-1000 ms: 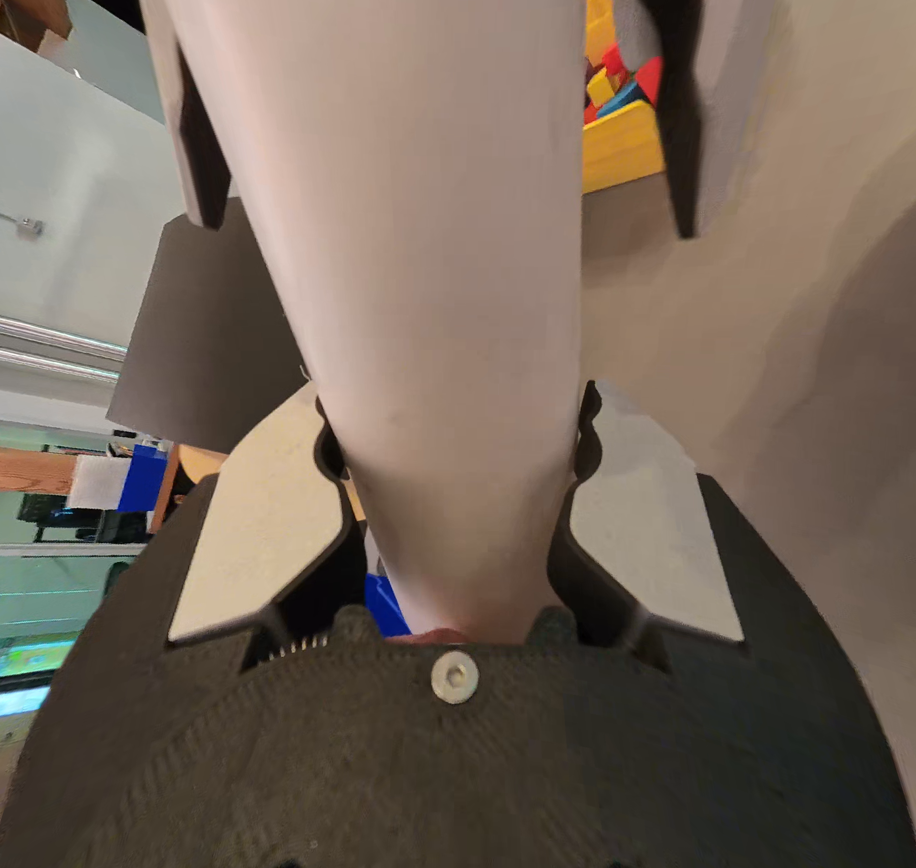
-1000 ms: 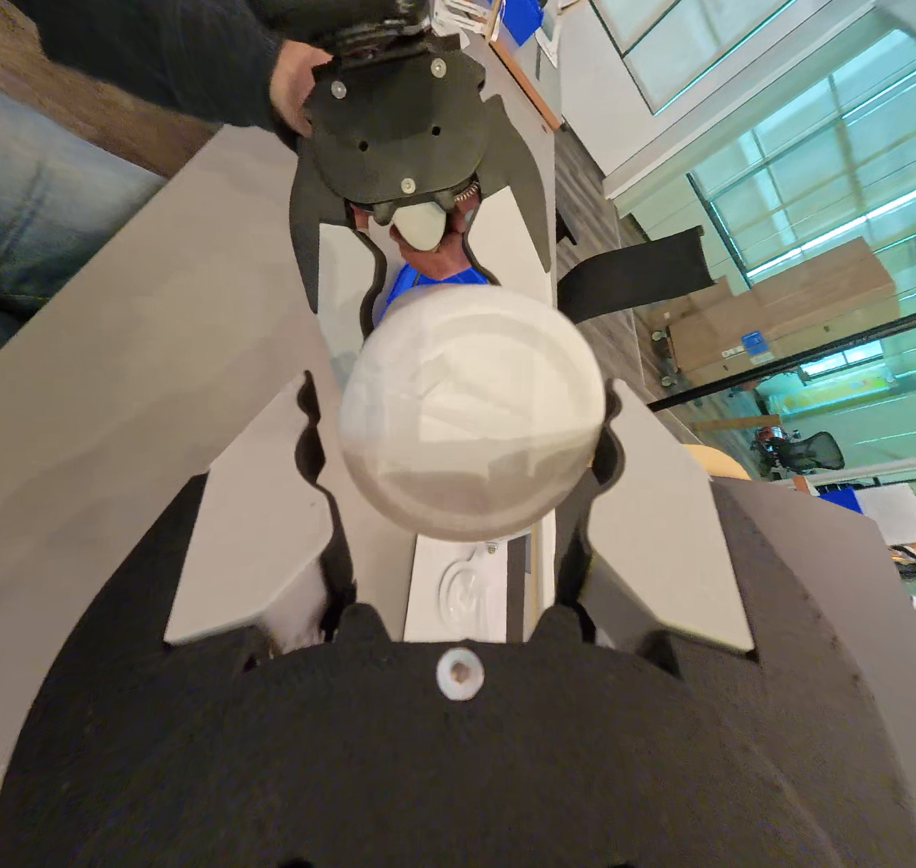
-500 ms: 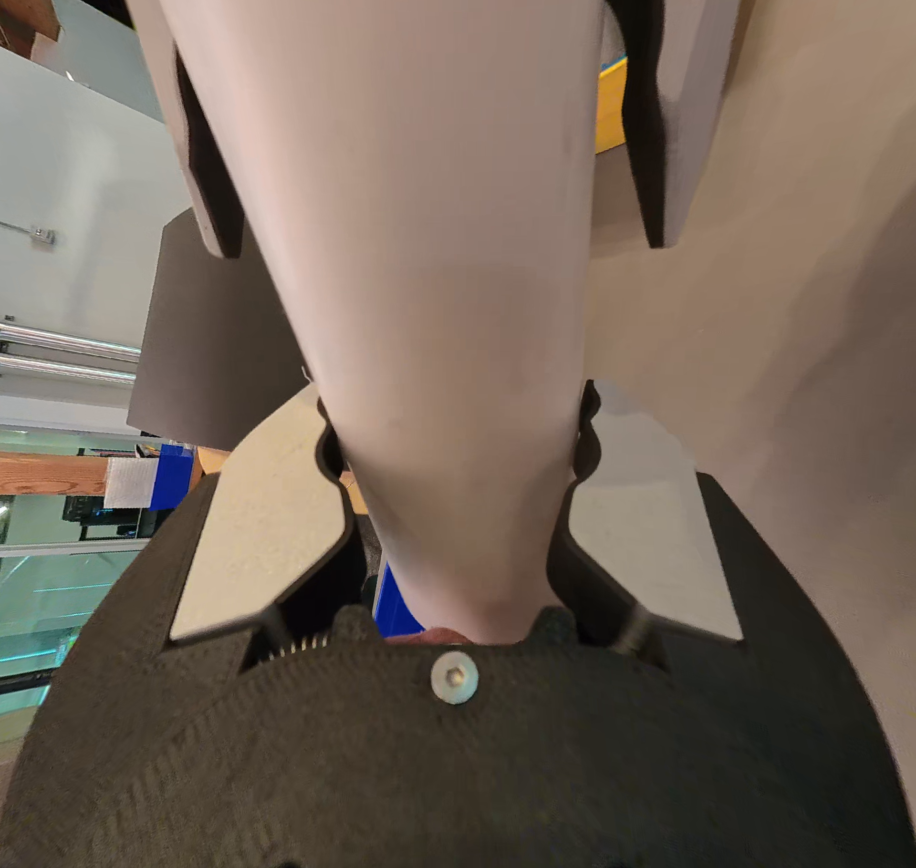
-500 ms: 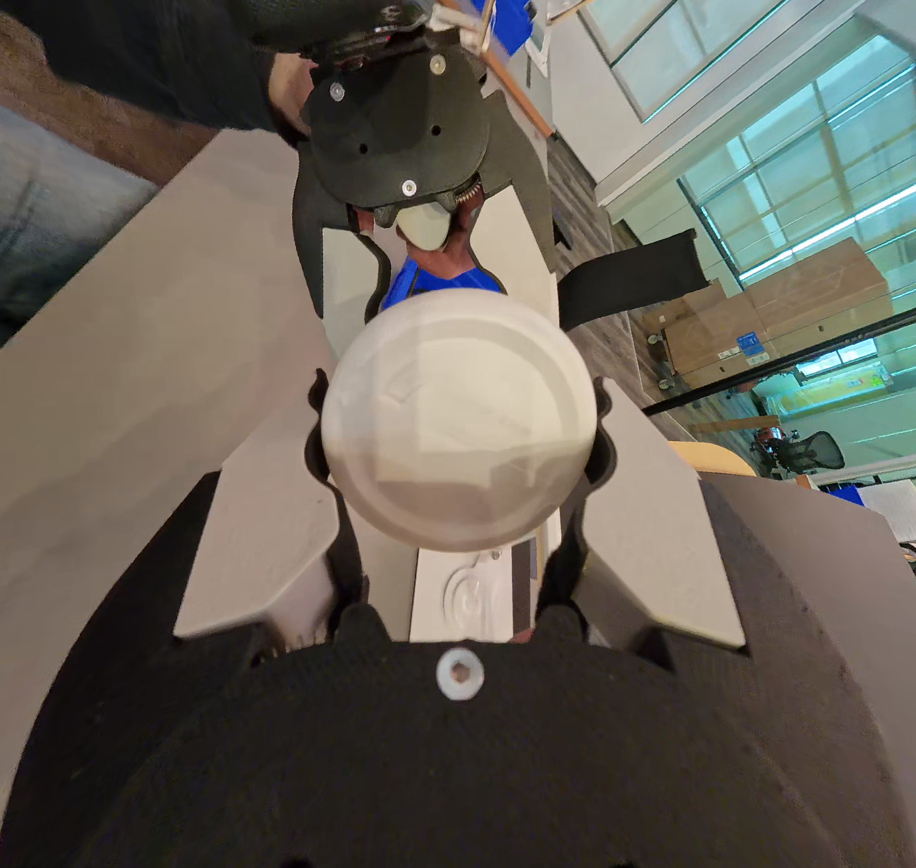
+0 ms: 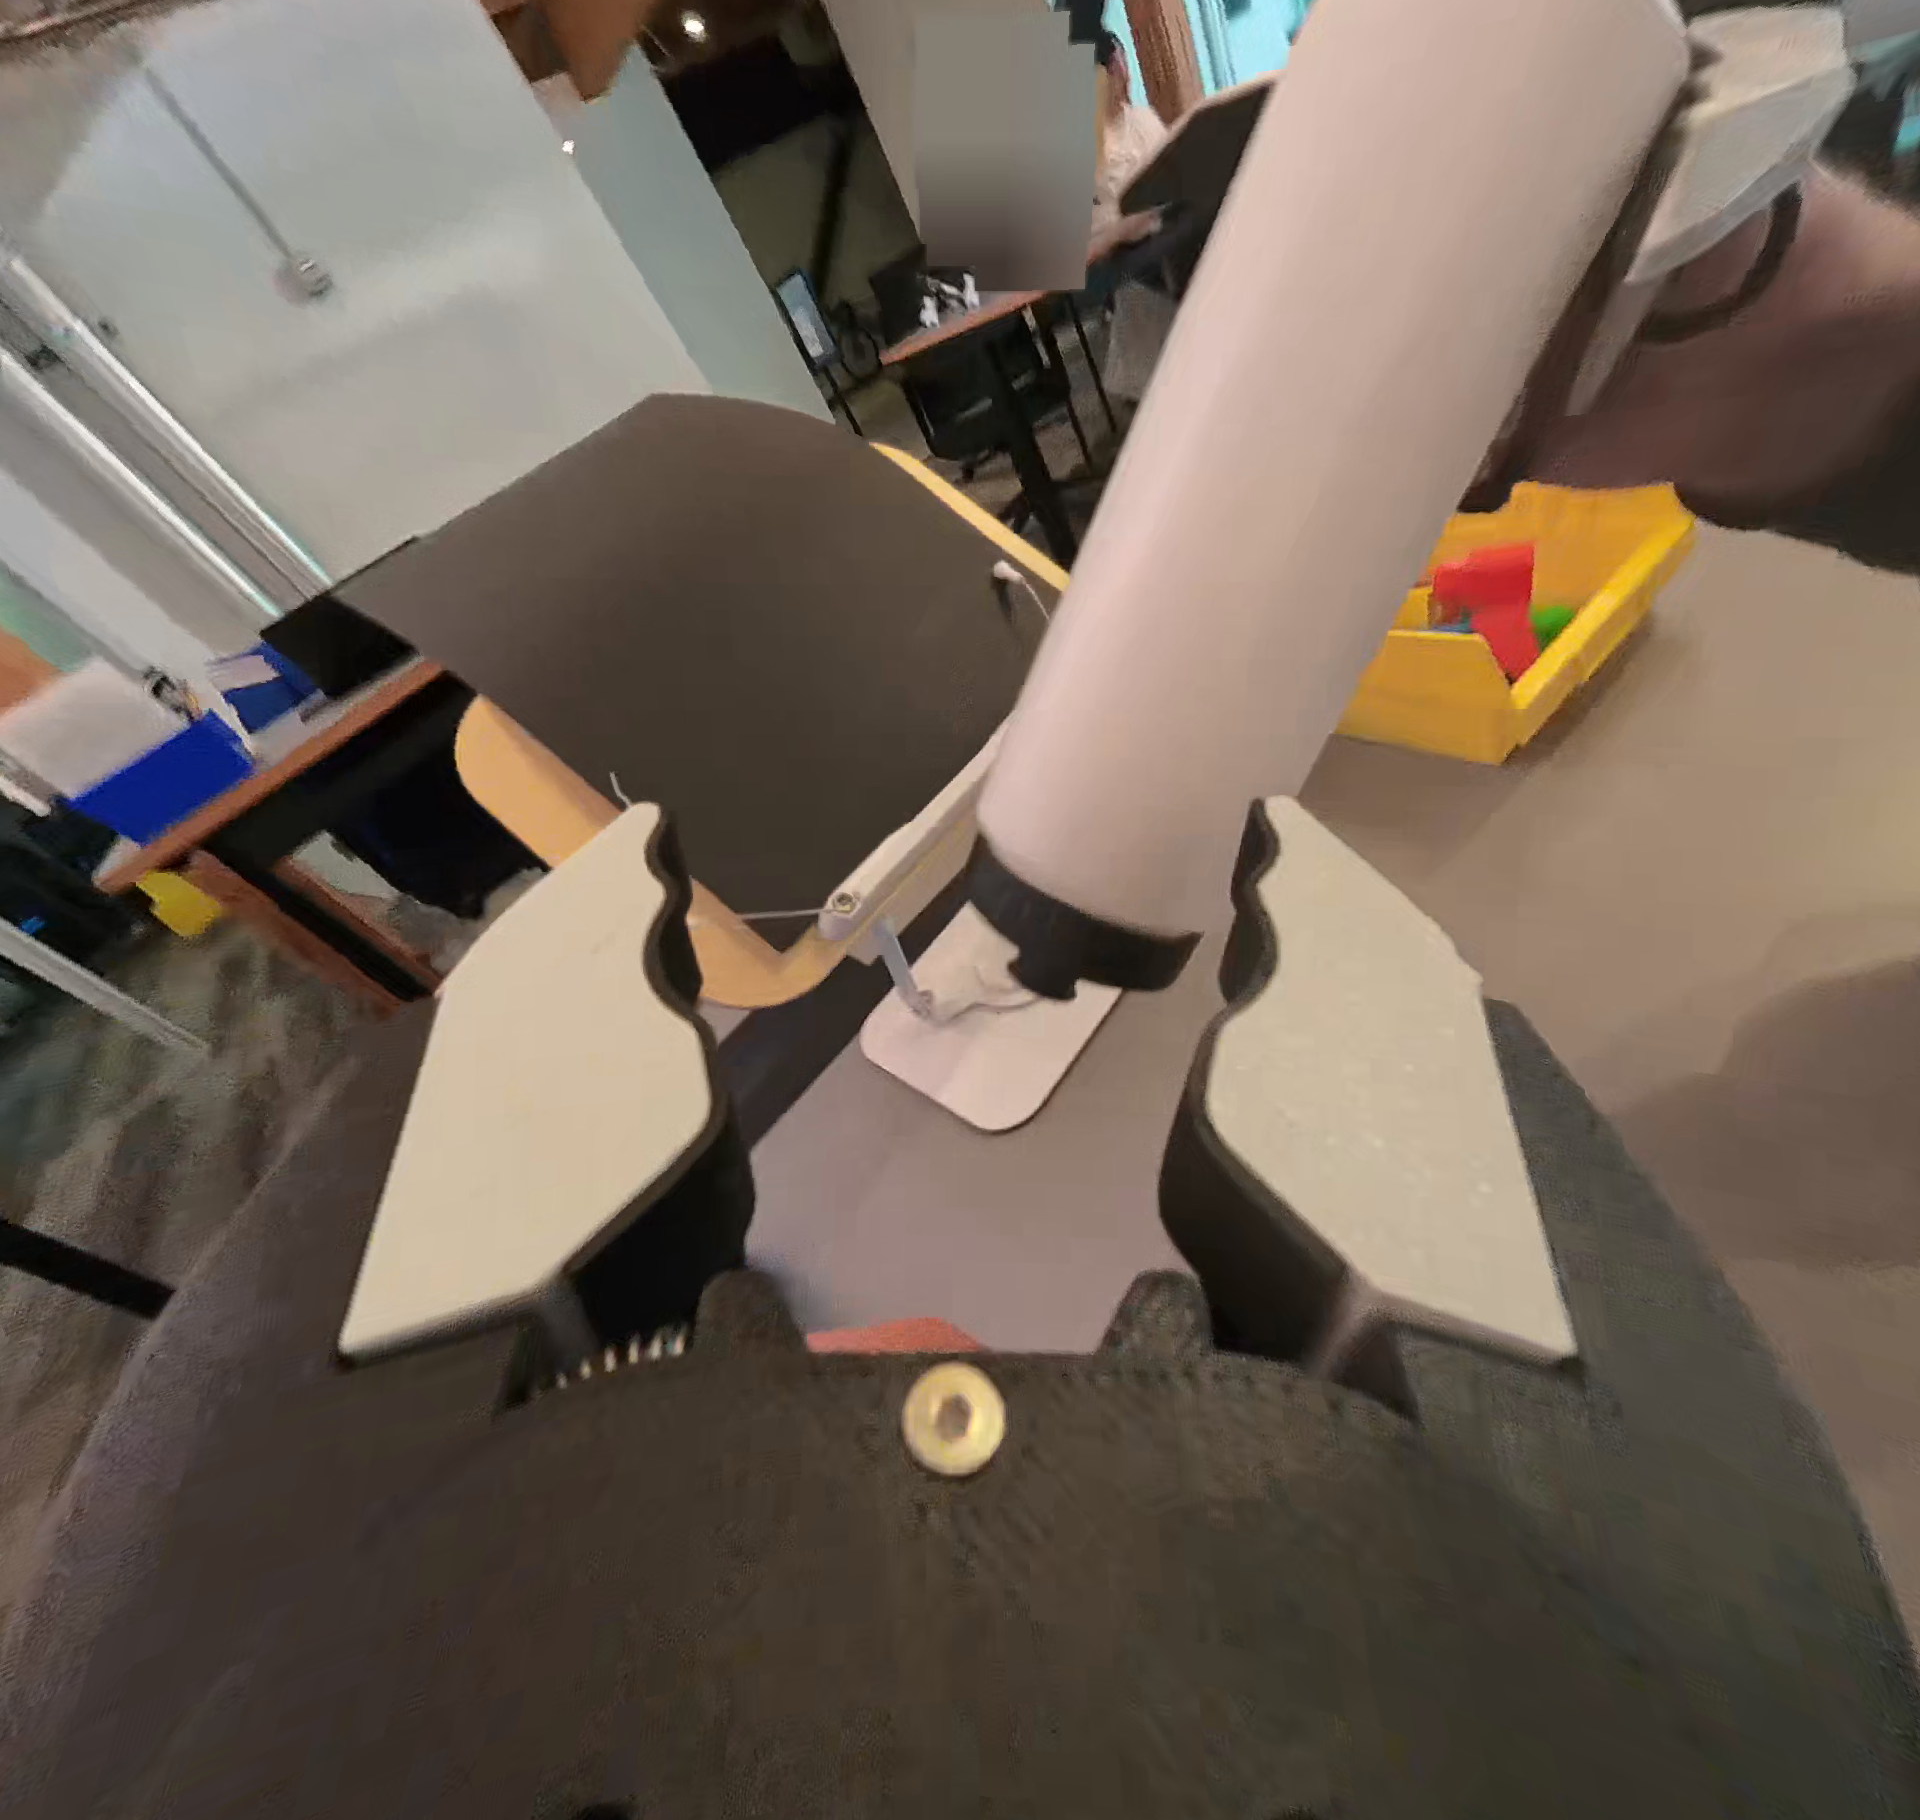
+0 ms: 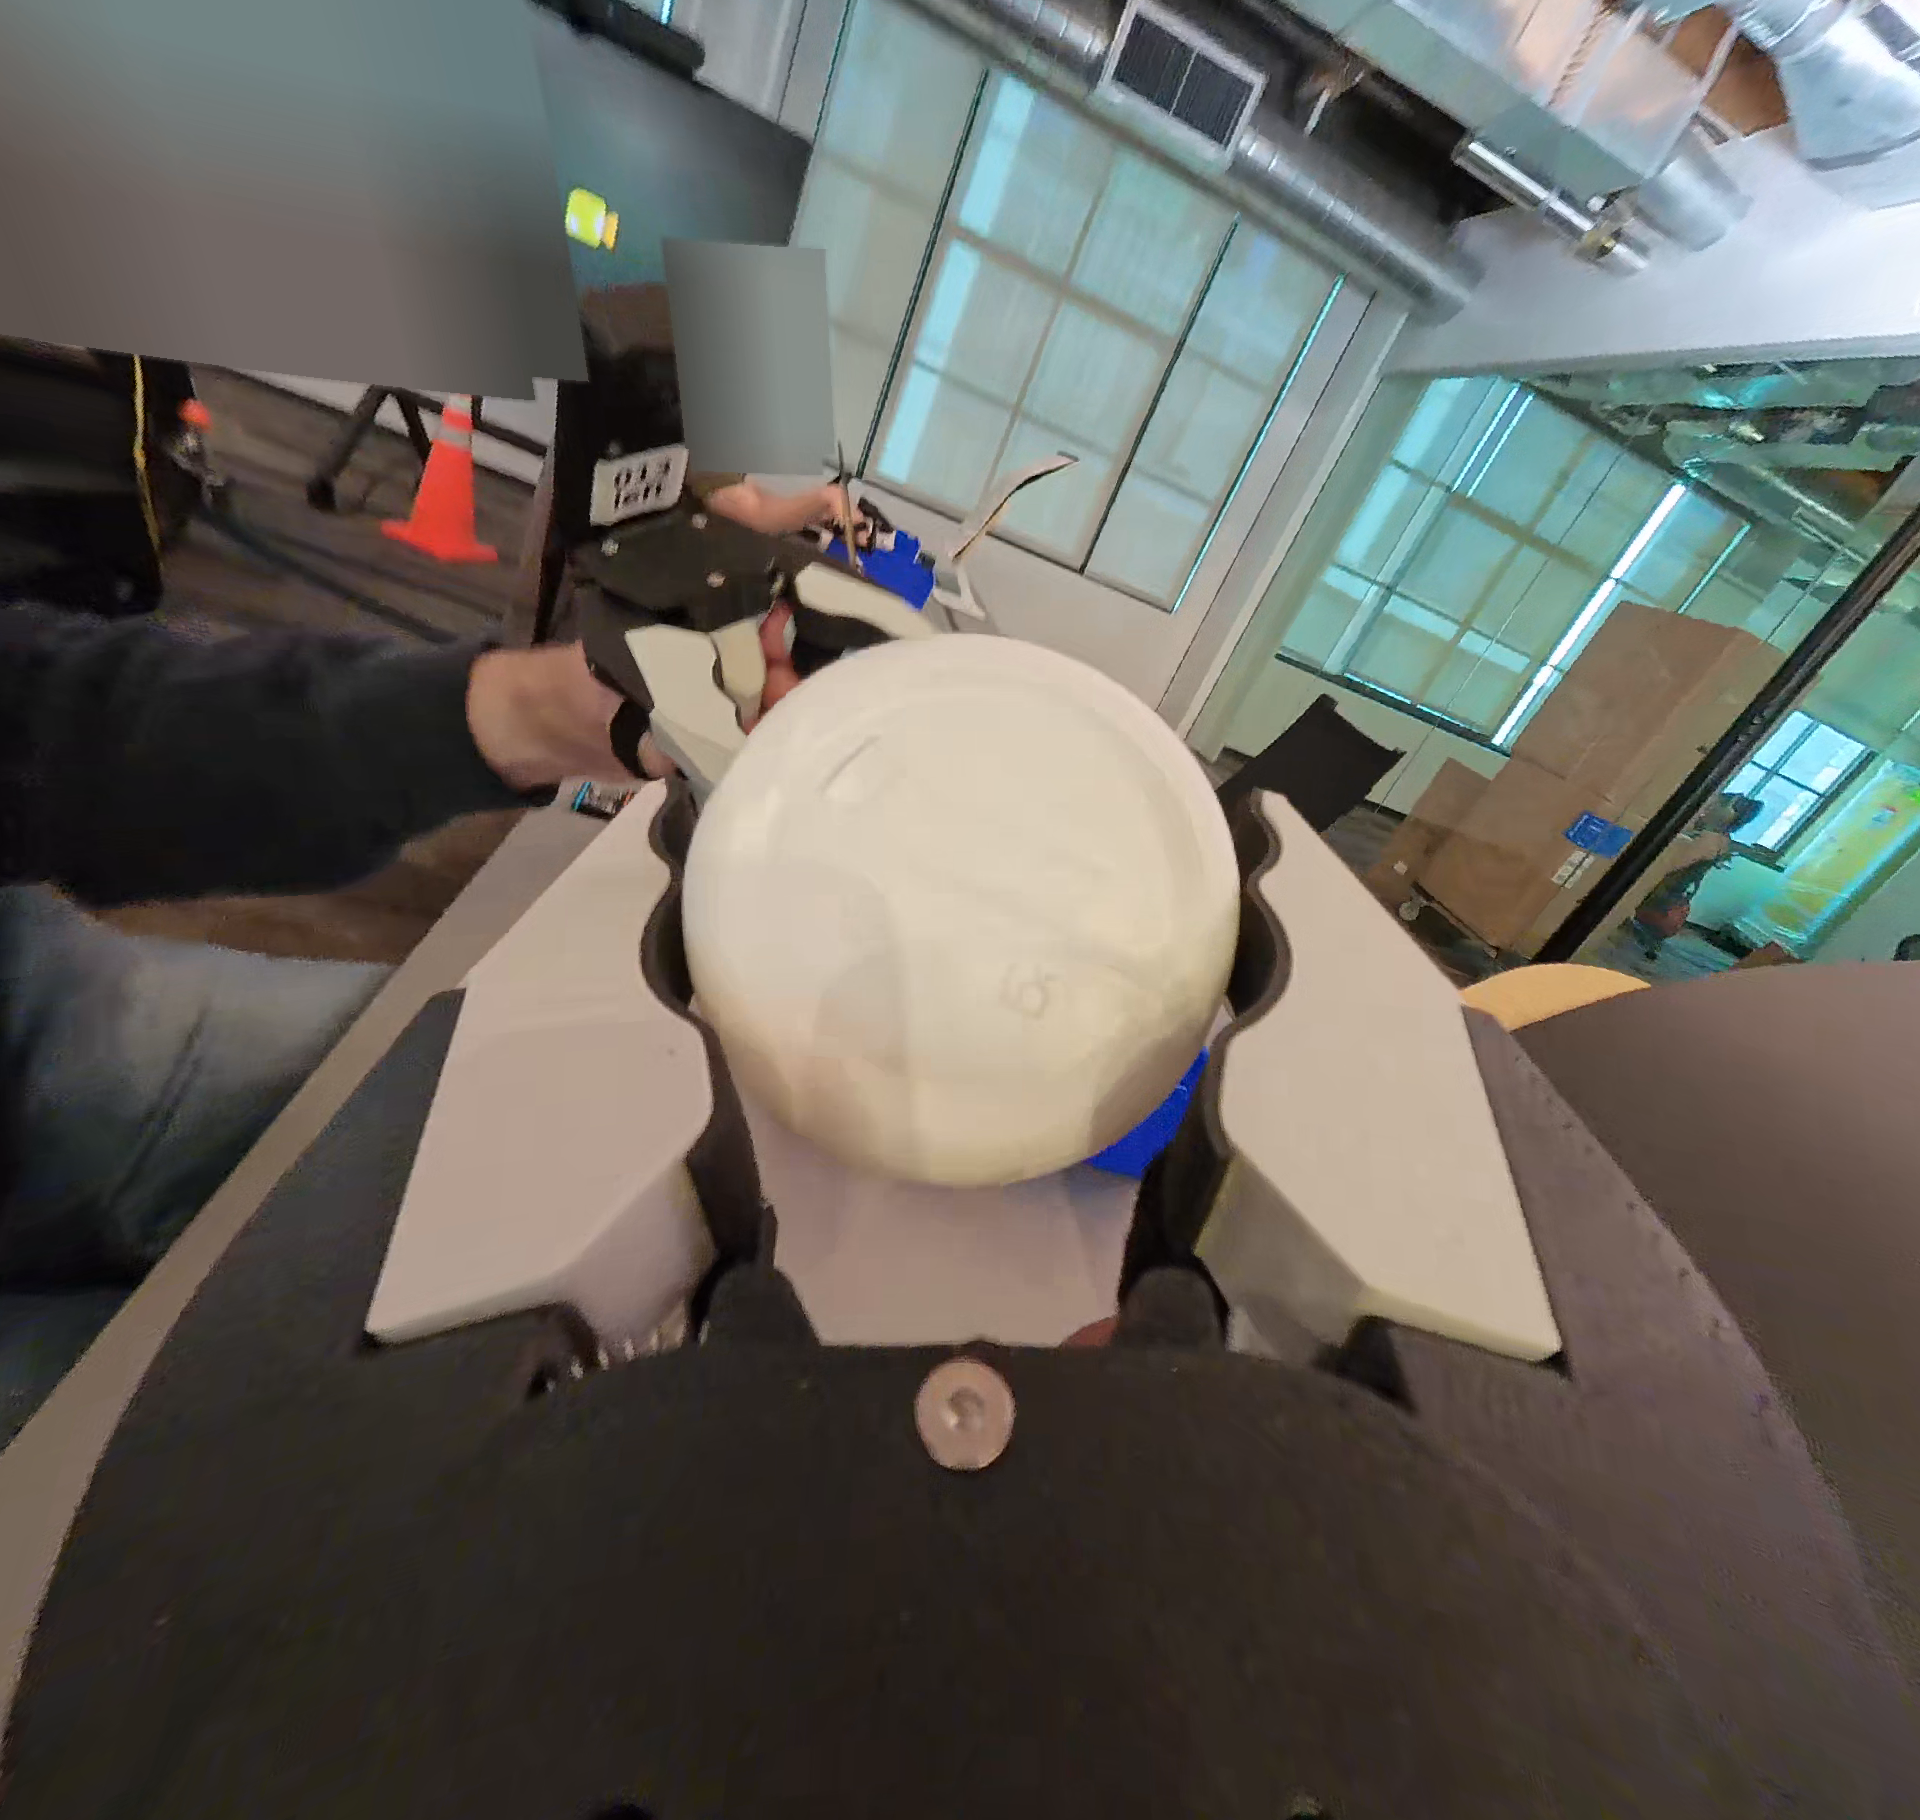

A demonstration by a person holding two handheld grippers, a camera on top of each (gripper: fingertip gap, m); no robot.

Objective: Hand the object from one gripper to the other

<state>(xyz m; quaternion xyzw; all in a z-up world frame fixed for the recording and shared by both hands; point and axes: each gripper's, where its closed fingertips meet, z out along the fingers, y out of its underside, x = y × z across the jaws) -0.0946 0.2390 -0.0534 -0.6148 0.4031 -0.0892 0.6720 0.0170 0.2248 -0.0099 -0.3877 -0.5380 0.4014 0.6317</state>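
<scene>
The left gripper [image 5: 956, 949] is open, its two pale grey fingers [image 5: 551, 1074] spread wide with nothing between them. It hangs above a grey table [image 5: 1621, 939], near the table's edge. The right gripper [image 6: 961, 923] is closed on a white bottle [image 6: 961, 908], whose round flat base faces that gripper's camera and fills the gap between the two fingers.

From the left wrist view, the bottle [image 5: 1320, 430] is a long, smooth white tube that slants up and to the right, away from the left gripper and clear of its fingers. Its lower end carries a black collar [image 5: 1081, 939] and hangs just ahead of the open fingers, above a small white card [image 5: 987, 1053] lying on the table. Its upper end is held by the right gripper [image 5: 1704, 170], blurred at the top right corner.

Farther back on the table sits a yellow bin [image 5: 1507, 648] with red and green blocks inside. Beyond the table edge stands a chair with a dark back [image 5: 707, 627] and a tan frame.

From the right wrist view, the left gripper [image 6: 727, 648] shows farther off, just past the bottle's base, gripped by a hand [image 6: 540, 721] in a dark sleeve. An orange traffic cone [image 6: 447, 487] stands on the floor behind, and tall windows [image 6: 1070, 336] line the far wall.
</scene>
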